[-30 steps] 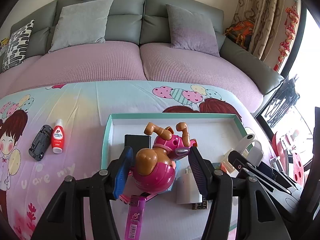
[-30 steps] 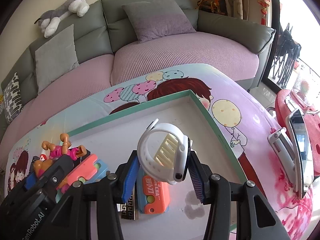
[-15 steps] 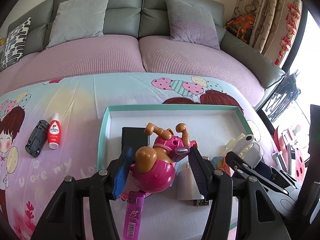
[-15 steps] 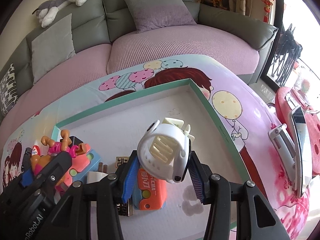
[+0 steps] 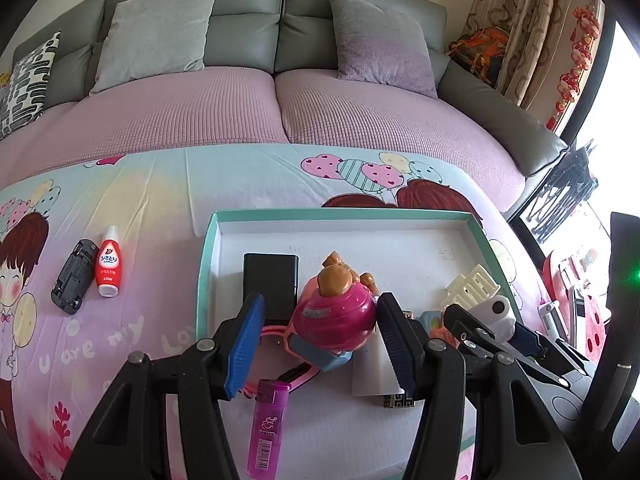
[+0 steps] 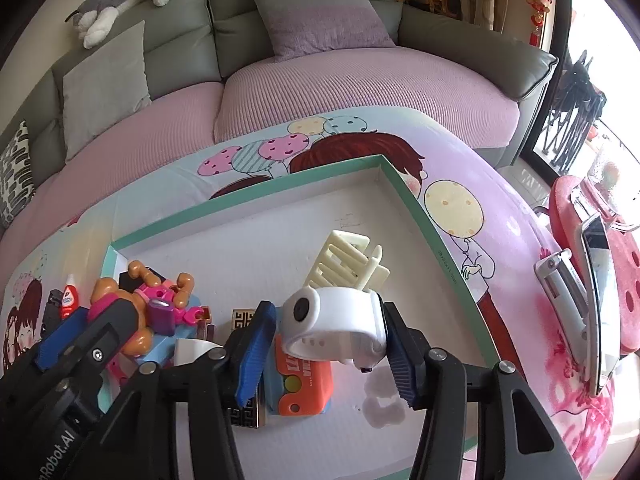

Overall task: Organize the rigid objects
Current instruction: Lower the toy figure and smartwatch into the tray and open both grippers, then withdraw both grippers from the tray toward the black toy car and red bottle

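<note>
A pink and brown puppy toy (image 5: 334,320) lies in the white tray with a teal rim (image 5: 210,264). My left gripper (image 5: 320,344) straddles it, open, with a gap at the left pad. My right gripper (image 6: 328,356) is opening its jaws around a white smartwatch (image 6: 336,320), which rests tilted between the pads above an orange case (image 6: 304,384). A cream hair clip (image 6: 346,260) lies in the tray just beyond the watch. The right wrist view shows the toy (image 6: 136,312) at the tray's left end.
In the tray lie a black box (image 5: 271,280), a purple lighter (image 5: 268,428) and a white adapter (image 5: 372,376). A red bottle (image 5: 109,262) and a black part (image 5: 74,280) lie on the cloth to its left. A red stool (image 6: 628,300) with a phone (image 6: 596,280) stands on the right.
The puppy toy has tipped over, its back now toward the left camera. The cream clip has dropped out of the watch into the tray. The watch has rolled over and the right jaws stand wider.
</note>
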### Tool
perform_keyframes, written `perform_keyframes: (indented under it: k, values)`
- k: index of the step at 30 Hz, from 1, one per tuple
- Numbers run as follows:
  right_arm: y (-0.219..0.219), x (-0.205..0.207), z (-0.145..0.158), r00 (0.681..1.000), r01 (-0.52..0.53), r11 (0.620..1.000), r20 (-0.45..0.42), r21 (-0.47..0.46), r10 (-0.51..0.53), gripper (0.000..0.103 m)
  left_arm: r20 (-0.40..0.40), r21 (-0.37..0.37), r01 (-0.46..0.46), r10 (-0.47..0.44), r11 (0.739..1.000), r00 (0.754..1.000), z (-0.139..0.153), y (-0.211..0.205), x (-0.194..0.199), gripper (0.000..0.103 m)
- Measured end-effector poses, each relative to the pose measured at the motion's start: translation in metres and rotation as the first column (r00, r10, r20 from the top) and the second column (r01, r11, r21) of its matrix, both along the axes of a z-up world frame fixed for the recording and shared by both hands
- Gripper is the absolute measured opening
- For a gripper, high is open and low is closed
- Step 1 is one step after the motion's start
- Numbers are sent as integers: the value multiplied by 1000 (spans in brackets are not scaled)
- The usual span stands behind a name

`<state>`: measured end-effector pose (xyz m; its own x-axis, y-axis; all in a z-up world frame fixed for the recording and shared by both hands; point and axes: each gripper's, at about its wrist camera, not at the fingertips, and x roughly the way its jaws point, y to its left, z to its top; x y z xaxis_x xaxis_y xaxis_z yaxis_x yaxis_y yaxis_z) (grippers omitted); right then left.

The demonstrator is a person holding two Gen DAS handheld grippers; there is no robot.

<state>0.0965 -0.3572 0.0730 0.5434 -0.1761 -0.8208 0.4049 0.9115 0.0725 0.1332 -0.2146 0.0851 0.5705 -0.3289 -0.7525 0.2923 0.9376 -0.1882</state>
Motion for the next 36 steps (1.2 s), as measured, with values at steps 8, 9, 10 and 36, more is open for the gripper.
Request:
perform_keyframes:
  k: [8,9,10,36]
  values:
    - [4,-5,14,999,-17,1000,33,-15,18,58,32,-8,-20,20,1000,999,14,9,-3,59]
    - [4,-5,15,999,-19,1000,32,-20,20,58,34,-10,-25,25,1000,999,15,10,-3,59]
    - [5,-5,16,999,-21,1000,33,-21,21,58,36,-12,-30,30,999,999,16,12,-2,59]
    - [15,-3,21,995,-43,999,88,22,41,91,59,136,-281,275,950,960,1,74,20,90]
